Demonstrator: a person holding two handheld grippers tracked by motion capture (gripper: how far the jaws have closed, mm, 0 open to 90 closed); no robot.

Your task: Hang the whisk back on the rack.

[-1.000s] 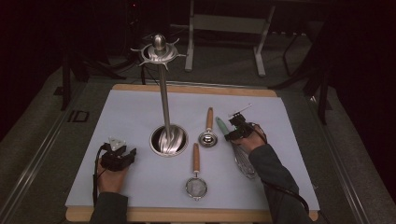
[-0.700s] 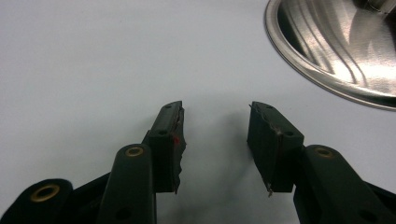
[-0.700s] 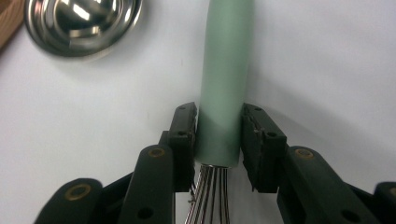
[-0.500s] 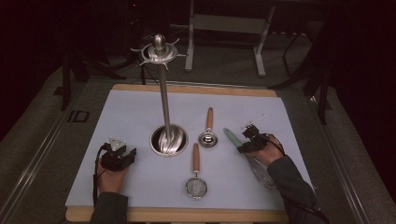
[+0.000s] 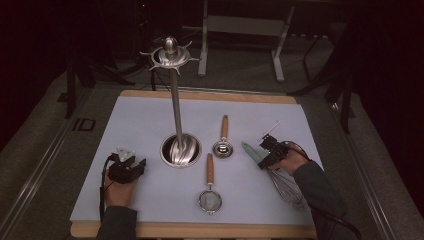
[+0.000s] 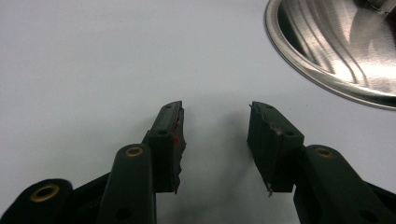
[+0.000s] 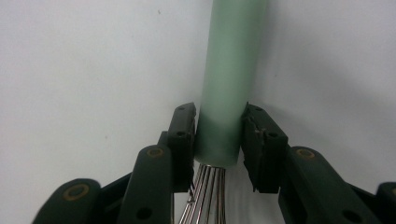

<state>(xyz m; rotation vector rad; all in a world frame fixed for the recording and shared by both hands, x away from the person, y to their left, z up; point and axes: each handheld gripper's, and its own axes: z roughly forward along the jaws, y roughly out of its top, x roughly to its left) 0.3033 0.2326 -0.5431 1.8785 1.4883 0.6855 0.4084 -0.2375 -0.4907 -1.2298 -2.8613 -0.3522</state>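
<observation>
My left gripper [image 5: 131,165] rests on the pale mat [image 5: 150,125] at about eight o'clock from the mat's centre, its jaws standing apart with nothing between them; in the left gripper view only bare mat lies between the pads. Just off it, toward two o'clock, sits the round steel base [image 6: 336,46] of the tall utensil stand [image 5: 175,110], whose post rises to a hooked crown. At five o'clock from that base lies a small strainer [image 5: 210,192] with a wooden handle, and at three o'clock a small ladle [image 5: 223,140], also wood-handled. Farther right, at about four o'clock from the mat's centre, my right gripper [image 5: 266,156] is closed on the whisk [image 7: 231,70]: both pads press the sides of its pale green handle right where the wires leave it. The jaws have just eased slightly wider around it. The whisk lies flat on the mat, wires toward my right forearm.
</observation>
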